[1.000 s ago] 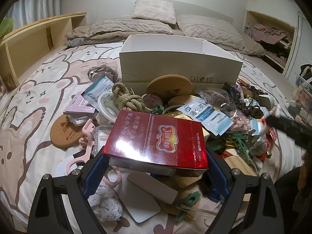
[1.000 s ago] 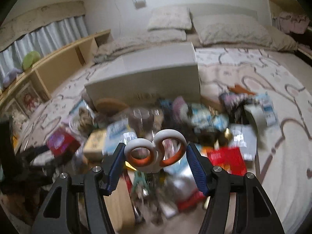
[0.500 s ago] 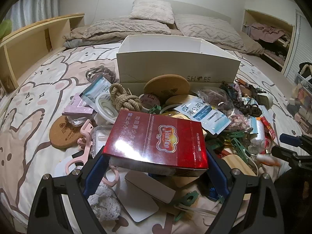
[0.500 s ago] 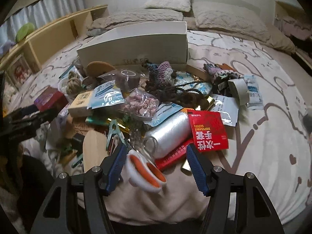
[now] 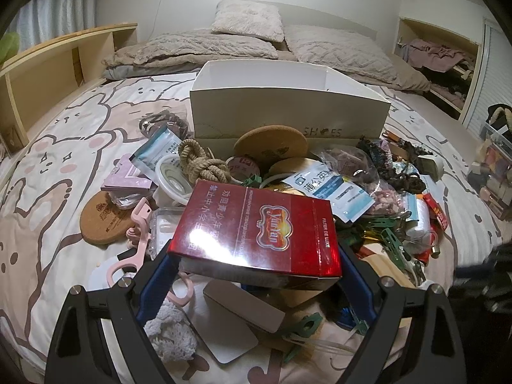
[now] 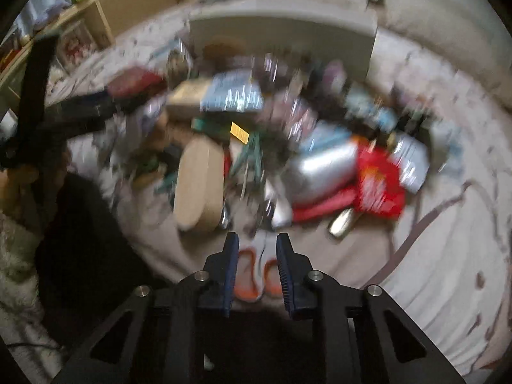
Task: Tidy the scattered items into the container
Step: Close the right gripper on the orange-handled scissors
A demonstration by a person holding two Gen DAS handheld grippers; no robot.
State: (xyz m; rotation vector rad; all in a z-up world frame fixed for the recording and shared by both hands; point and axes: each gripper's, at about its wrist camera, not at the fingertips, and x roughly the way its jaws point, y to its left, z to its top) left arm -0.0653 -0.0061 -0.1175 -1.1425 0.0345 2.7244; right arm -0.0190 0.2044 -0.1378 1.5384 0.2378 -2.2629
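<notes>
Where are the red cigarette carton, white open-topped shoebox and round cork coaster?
red cigarette carton (image 5: 256, 230), left wrist view, top face.
white open-topped shoebox (image 5: 288, 115), left wrist view, front wall.
round cork coaster (image 5: 104, 220), left wrist view, centre.

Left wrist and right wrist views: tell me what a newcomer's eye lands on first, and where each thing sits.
First is the glossy red carton, clamped between the left gripper in the near centre. Behind it lies a heap of clutter on the bed, with the open white box marked SHOES standing at the heap's far edge. The right wrist view is badly blurred, but the right gripper pinches orange-and-white scissor handles at bottom centre.
</notes>
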